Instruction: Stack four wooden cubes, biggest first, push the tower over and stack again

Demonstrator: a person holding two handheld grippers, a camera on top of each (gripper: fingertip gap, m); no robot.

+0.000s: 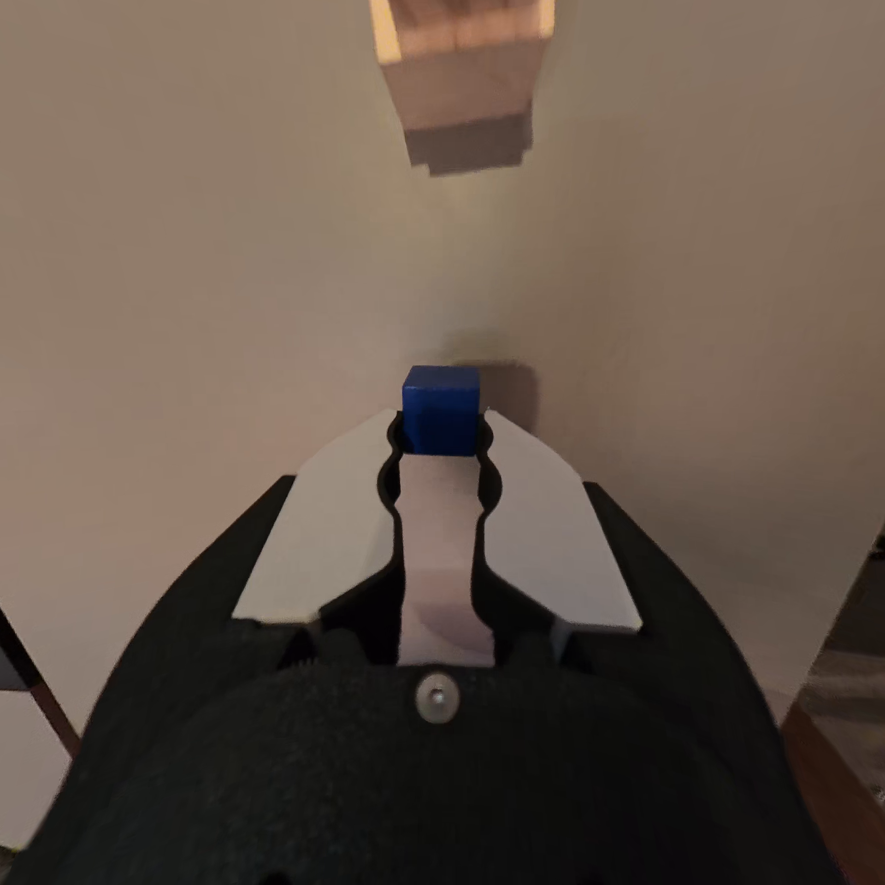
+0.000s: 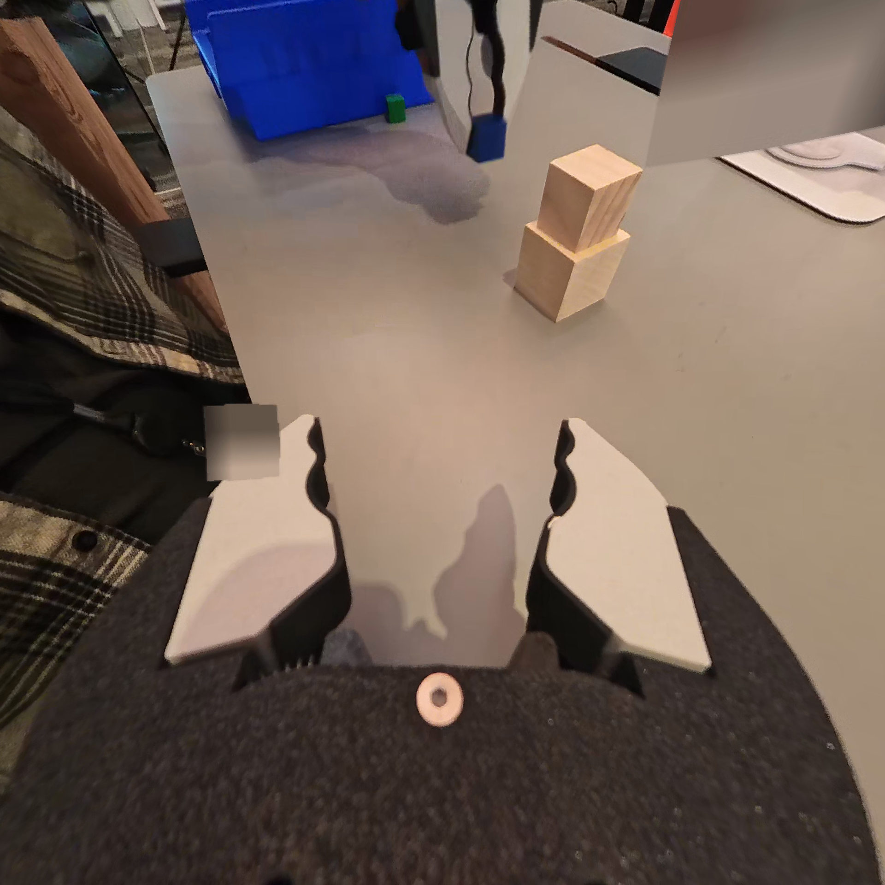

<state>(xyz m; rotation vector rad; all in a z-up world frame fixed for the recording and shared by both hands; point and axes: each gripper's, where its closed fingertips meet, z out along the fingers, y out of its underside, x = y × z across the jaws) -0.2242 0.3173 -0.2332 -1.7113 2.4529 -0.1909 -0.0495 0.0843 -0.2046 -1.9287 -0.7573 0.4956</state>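
Observation:
My left gripper point(image 1: 440, 421) is shut on a small blue cube point(image 1: 440, 412), held above the grey table. Ahead of it stands a blurred stack of plain wooden cubes point(image 1: 459, 81). In the right wrist view the stack is two cubes: a bigger cube point(image 2: 570, 273) on the table and a smaller cube point(image 2: 586, 201) on top, turned slightly. The left gripper point(image 2: 486, 129) shows far off there, holding the blue cube point(image 2: 487, 139) in the air left of the stack. A small green cube point(image 2: 395, 108) stands by a blue bin. My right gripper point(image 2: 440, 445) is open and empty, low over the table.
A blue bin point(image 2: 306, 67) stands at the table's far left. A white mat point(image 2: 823, 187) lies at the right. A person in a plaid shirt point(image 2: 72, 297) and a wooden plank point(image 2: 86, 134) are at the left table edge point(image 2: 210, 297). The left gripper's tips are roughly 30 centimetres from the right gripper's.

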